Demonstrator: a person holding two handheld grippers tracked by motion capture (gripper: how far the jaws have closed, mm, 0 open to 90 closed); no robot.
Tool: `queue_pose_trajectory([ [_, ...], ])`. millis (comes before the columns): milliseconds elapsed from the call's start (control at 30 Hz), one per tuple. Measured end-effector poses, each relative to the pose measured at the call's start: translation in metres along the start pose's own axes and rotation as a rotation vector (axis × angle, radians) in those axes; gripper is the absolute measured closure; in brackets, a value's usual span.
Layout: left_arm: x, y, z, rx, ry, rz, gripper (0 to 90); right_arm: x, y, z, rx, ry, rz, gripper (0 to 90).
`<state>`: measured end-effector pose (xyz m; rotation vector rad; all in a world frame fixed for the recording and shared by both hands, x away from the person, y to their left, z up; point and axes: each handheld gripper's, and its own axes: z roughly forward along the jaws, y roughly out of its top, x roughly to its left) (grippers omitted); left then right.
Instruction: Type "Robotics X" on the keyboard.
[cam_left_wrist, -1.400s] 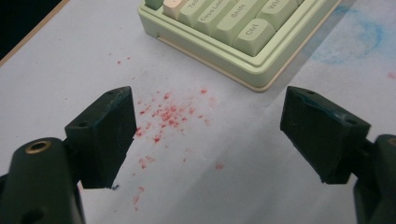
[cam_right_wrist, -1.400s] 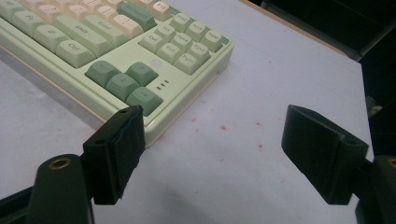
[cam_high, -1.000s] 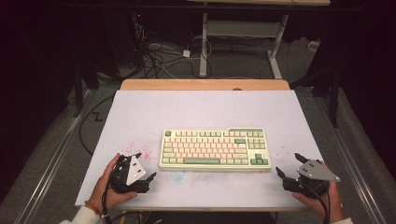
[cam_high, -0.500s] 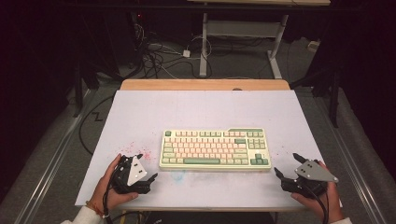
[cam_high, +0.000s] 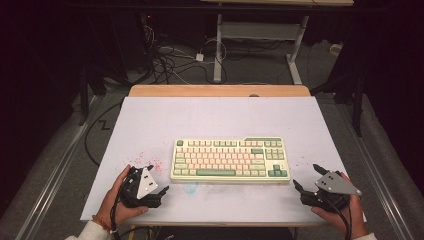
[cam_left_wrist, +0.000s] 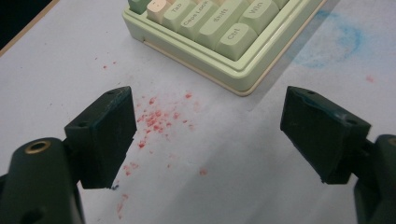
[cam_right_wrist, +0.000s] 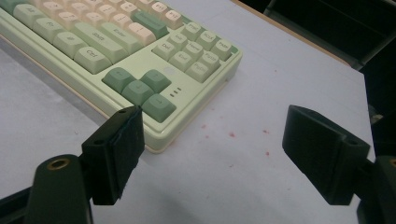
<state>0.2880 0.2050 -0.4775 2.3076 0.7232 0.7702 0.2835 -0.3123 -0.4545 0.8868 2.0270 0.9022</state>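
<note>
Two open grippers rest at the near corners of the table, a keyboard between them.

The keyboard (cam_high: 230, 160) lies flat near the middle of the white table (cam_high: 220, 115), a little toward the near edge, its long side parallel to that edge. The left gripper (cam_high: 156, 180), held by a hand (cam_high: 112, 202), sits by the near left corner, jaws wide apart and empty, over red specks (cam_left_wrist: 156, 119) just short of the keyboard's left corner. The right gripper (cam_high: 307, 176) sits by the near right corner, jaws wide and empty, close to the keyboard's right corner but not touching it.
</note>
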Motion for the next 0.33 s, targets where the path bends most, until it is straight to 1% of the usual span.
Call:
queue_pose_trajectory([
  [133,0.0002,0.0010,0.0007,-0.001,-0.001,-0.001,17.0,-0.0011,-0.0003,0.0002,-0.002,-0.001,-0.005,21.2],
  [333,0.0007,0.0027,0.0026,0.001,0.000,0.001,17.0,-0.0019,-0.0012,0.0012,0.000,0.000,-0.001,21.1],
])
